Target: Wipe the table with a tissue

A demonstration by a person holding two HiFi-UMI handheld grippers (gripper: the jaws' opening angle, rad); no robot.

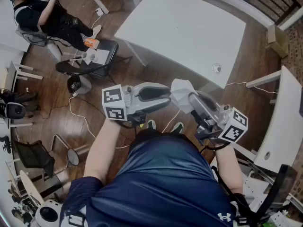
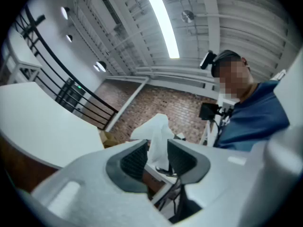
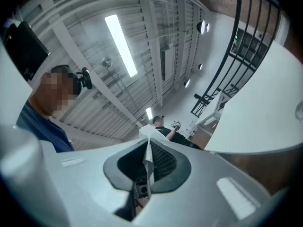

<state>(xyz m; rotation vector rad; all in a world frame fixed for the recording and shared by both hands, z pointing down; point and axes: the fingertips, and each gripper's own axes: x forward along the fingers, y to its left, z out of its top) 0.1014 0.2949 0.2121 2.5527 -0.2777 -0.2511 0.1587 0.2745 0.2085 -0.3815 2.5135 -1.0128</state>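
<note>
Head view: a person in a dark blue shirt holds the two grippers tip to tip above a wooden floor (image 1: 57, 122). The white tissue (image 1: 181, 91) hangs between them in the air, just off the near edge of the white table (image 1: 189, 32) and not touching it.

Left gripper (image 1: 168, 98): in the left gripper view its jaws (image 2: 157, 152) stand narrowly apart, with the bunched tissue (image 2: 158, 134) filling the gap, pressed by both dark pads and rising above them.

Right gripper (image 1: 191, 98): in the right gripper view its jaws (image 3: 147, 148) are drawn together on a thin fold of the tissue (image 3: 148, 135), a small peak of which shows above the pads.

A small round object (image 1: 217, 68) lies on the table near that near edge. A second person (image 1: 42, 13) sits on a chair at the far left, well apart from the table.
</note>
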